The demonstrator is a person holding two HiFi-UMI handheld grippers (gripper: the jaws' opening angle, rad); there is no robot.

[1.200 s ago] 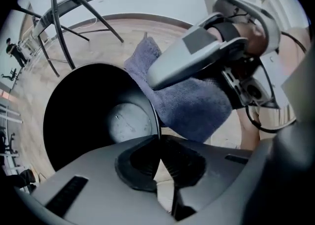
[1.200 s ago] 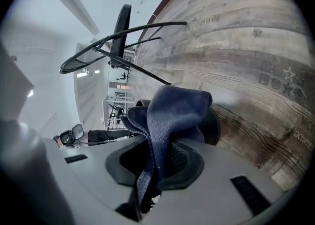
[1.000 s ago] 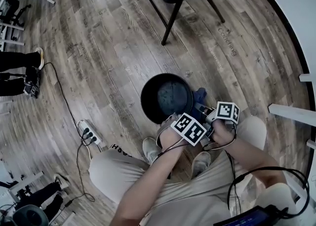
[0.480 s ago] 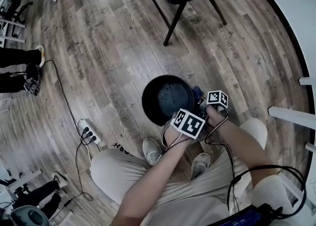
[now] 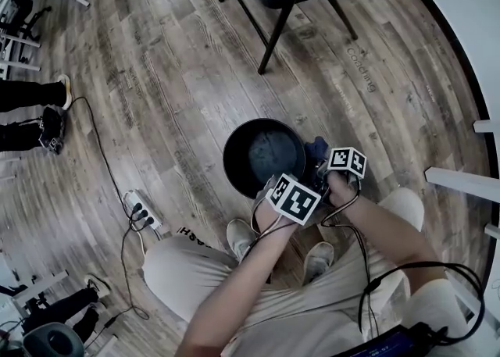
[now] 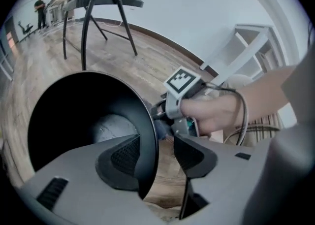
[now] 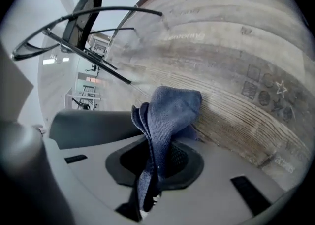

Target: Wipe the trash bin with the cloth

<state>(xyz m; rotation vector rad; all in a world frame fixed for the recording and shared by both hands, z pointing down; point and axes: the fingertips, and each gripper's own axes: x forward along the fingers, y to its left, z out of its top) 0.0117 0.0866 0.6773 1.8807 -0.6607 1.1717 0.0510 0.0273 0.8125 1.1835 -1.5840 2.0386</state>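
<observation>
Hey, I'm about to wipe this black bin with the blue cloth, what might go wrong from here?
1. The jaws of the left gripper have just been opening, and the rim of the round black plastic trash bin sits loose between them. Unheld, it may slide or tip under wiping pressure.
2. The right gripper pinches the blue knitted cloth by a bunched fold, so it might slip out.

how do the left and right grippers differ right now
The left gripper has its fingers apart. They have just been opening and straddle the rim of the trash bin without pressing it. The right gripper has its fingers shut on the blue cloth. The left gripper sits at the bin's rim, while the right gripper is outside the bin, beside it. Both are hand-held and point downward.
</observation>
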